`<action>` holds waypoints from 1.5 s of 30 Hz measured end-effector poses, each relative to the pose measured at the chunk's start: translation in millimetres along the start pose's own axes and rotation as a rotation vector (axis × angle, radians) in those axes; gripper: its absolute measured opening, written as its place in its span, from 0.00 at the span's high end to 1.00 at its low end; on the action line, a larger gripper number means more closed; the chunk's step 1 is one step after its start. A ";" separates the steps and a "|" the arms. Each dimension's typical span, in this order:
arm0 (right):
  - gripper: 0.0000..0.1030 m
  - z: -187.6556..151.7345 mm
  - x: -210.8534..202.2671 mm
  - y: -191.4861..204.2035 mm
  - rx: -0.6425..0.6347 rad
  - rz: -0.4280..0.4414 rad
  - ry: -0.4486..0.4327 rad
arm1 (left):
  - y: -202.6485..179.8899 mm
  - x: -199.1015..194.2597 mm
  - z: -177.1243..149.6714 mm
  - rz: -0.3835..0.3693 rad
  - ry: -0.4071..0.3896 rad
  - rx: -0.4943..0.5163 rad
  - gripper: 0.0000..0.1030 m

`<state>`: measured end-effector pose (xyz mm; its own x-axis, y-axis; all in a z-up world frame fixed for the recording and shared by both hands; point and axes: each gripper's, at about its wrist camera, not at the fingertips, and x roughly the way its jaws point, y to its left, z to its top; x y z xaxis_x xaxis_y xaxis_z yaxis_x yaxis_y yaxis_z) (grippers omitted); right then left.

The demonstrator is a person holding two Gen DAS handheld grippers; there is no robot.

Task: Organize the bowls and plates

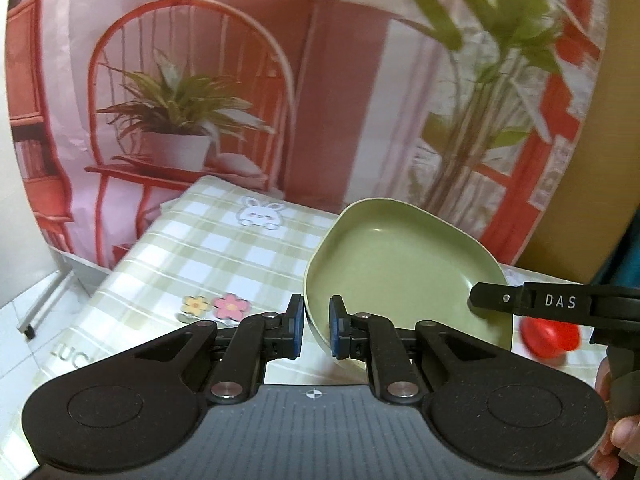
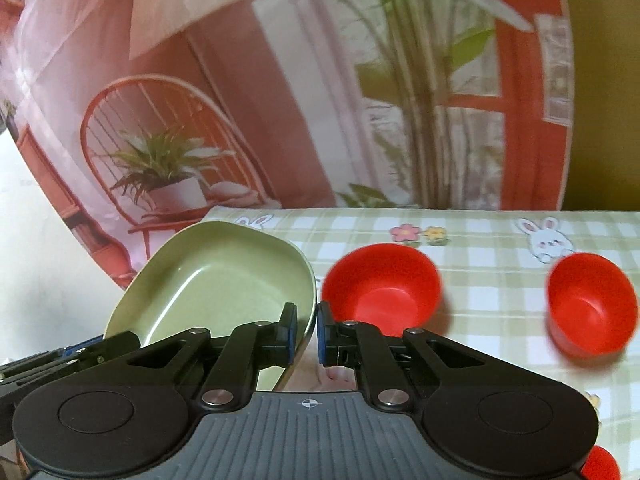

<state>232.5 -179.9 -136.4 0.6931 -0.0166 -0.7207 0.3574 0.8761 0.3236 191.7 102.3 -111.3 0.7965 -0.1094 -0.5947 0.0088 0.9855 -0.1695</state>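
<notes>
Two tools we hold clench one green plate above the checked bench, the left tool on its left rim, the right tool on its right rim, beside two red bowls.

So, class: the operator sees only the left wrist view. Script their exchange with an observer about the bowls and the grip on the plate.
Operator: I see one red bowl behind the plate. Any more?
Observer: Three show: one beside the plate, one far right, part of one at the bottom corner.
Operator: Does the right gripper hold the plate?
Observer: Yes, it is shut on the plate's rim.
</notes>
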 end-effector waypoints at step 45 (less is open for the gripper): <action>0.90 -73.2 -38.3 -107.5 0.135 -0.078 0.094 | -64.2 25.6 -62.6 -0.108 0.253 0.153 0.86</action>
<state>121.8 -238.2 -188.5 0.6006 -0.0308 -0.7989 0.4930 0.8010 0.3398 173.6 28.1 -164.8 0.6103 -0.2245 -0.7597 0.1912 0.9724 -0.1338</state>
